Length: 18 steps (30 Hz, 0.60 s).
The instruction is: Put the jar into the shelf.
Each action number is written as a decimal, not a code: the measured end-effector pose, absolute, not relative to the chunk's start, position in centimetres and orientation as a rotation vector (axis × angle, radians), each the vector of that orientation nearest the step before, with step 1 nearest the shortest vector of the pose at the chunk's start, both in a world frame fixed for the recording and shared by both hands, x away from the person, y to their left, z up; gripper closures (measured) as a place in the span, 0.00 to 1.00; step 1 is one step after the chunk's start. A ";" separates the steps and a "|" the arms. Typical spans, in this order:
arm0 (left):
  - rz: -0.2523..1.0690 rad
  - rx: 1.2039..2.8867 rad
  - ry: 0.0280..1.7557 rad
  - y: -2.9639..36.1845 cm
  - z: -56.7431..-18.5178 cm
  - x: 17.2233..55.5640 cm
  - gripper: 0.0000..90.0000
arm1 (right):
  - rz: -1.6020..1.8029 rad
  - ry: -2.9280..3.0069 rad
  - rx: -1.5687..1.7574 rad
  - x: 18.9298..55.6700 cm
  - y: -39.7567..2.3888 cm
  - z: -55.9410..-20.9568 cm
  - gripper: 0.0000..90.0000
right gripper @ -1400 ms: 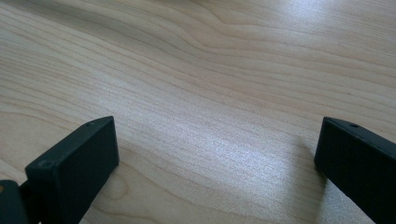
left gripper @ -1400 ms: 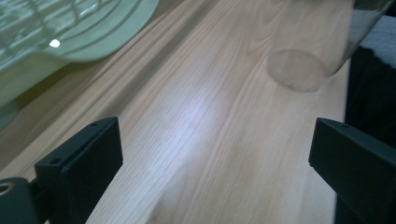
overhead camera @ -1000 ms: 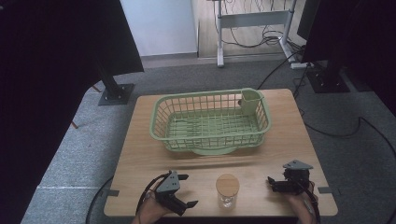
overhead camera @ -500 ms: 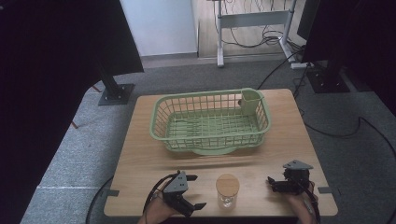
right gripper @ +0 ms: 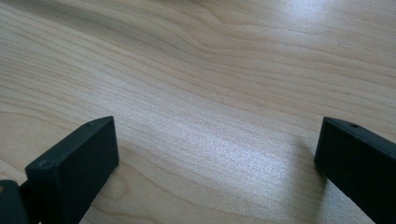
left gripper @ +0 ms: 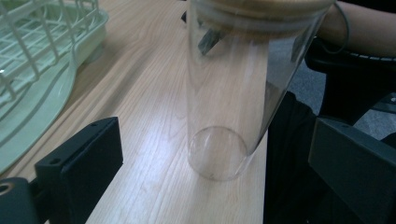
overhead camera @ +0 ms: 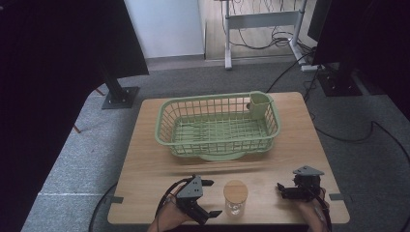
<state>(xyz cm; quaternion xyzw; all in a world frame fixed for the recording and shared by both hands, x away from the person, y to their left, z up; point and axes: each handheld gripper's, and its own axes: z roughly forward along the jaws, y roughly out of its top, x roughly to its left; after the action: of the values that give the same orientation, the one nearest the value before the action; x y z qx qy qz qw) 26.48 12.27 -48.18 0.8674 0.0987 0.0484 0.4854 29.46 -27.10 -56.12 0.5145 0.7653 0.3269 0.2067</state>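
A clear glass jar with a round wooden lid stands upright near the table's front edge. My left gripper is just to its left, open, with its jaws pointing at the jar. In the left gripper view the jar rises close ahead between the two black jaws of the left gripper, and they do not touch it. My right gripper rests on the table to the right of the jar, pointing left. Its own view shows the right gripper open over bare wood.
A light green wire dish basket on its drip tray fills the table's far half, with a small green cup holder at its far right corner. The basket's edge lies left of the jar. A person's sleeve is beyond it.
My left gripper has slid to the right, closer to the jar. The right gripper and the jar have stayed where they were.
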 end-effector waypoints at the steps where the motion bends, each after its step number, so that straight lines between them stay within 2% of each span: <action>1: 0.119 2.113 0.235 12.1 -48.1 26.5 0.03 | 0.910 2.132 1.433 29.5 -27.1 -56.1 0.00; 18: 0.094 2.100 0.128 9.2 -45.6 26.4 0.04 | 0.911 2.132 1.434 29.5 -27.1 -56.1 0.00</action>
<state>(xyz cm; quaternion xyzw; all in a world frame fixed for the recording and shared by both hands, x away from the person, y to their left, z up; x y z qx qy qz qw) 26.39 9.16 -45.63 0.8665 0.0530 0.0387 0.4948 29.46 -27.10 -56.12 0.5147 0.7652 0.3270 0.2065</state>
